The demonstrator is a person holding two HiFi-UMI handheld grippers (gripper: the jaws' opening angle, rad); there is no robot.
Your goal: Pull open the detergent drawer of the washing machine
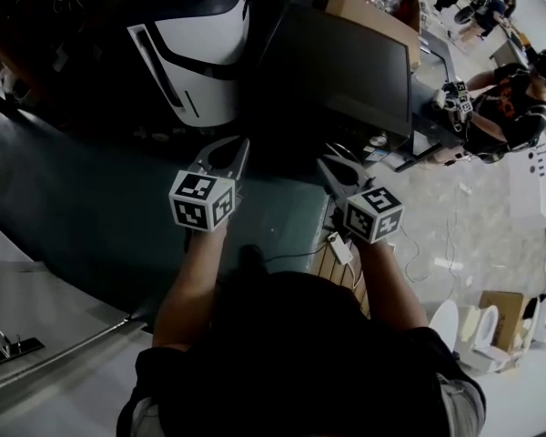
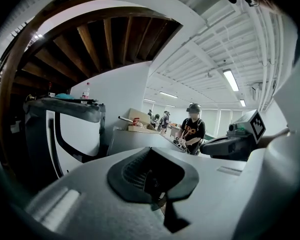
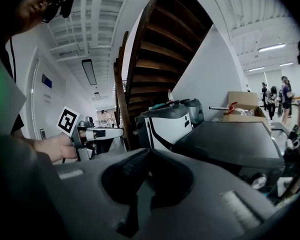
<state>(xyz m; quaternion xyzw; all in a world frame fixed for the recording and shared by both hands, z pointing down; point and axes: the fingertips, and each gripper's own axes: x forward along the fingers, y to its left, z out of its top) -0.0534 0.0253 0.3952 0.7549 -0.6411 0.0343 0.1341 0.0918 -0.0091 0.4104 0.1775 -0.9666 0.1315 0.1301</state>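
Observation:
A white appliance with black trim stands ahead on the left, and a dark grey box-shaped machine stands beside it on the right. I cannot make out a detergent drawer on either. My left gripper and right gripper are held side by side in the air, short of both machines, pointing toward them. Both are shut with nothing between the jaws. The left gripper view shows its closed tips, the white appliance and the right gripper. The right gripper view shows its closed tips and the dark machine.
A dark green floor strip runs under the grippers. A white power strip and cables lie on the floor at right. Cardboard boxes sit behind the dark machine. Another person stands at far right. A wooden staircase rises overhead.

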